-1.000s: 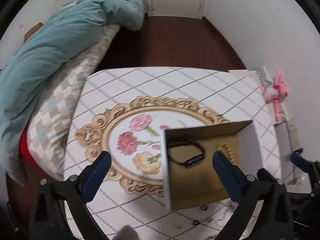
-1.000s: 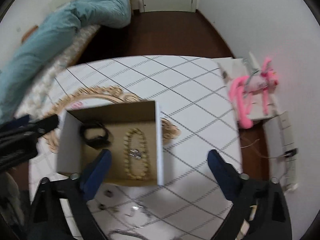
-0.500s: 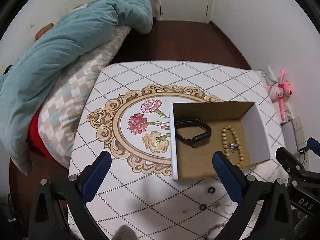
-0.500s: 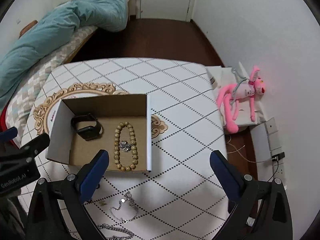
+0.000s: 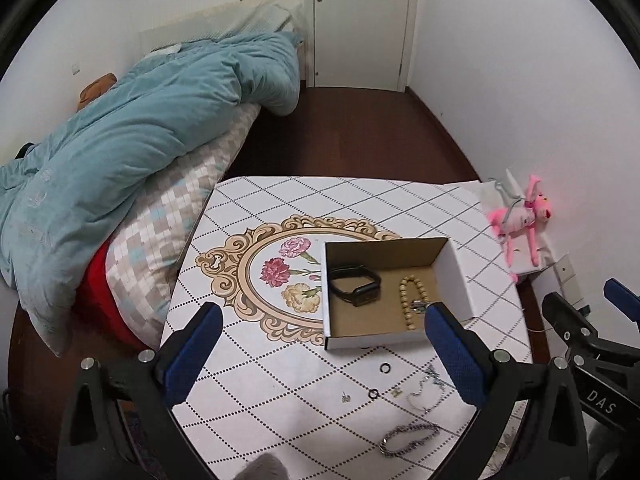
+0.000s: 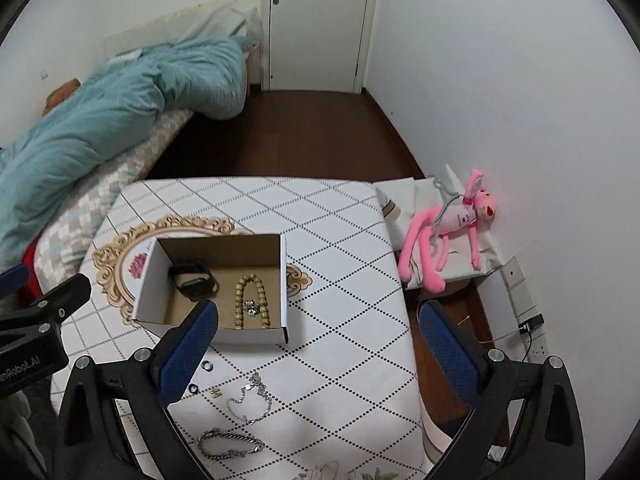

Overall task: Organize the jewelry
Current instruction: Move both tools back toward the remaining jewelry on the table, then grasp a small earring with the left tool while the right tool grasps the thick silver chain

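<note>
From the left wrist, the left gripper (image 5: 320, 344) hung with jaws wide apart and empty over the table (image 5: 280, 196). The cardboard box (image 5: 394, 338) lay just ahead toward its right finger, holding a black watch (image 5: 354, 288) and bead bracelet (image 5: 412, 296).

From the right wrist, the right gripper (image 6: 318, 338) gaped empty too (box ahead-left); loose chains (image 6: 230, 444) lay between its fingers near the table's front edge.
</note>
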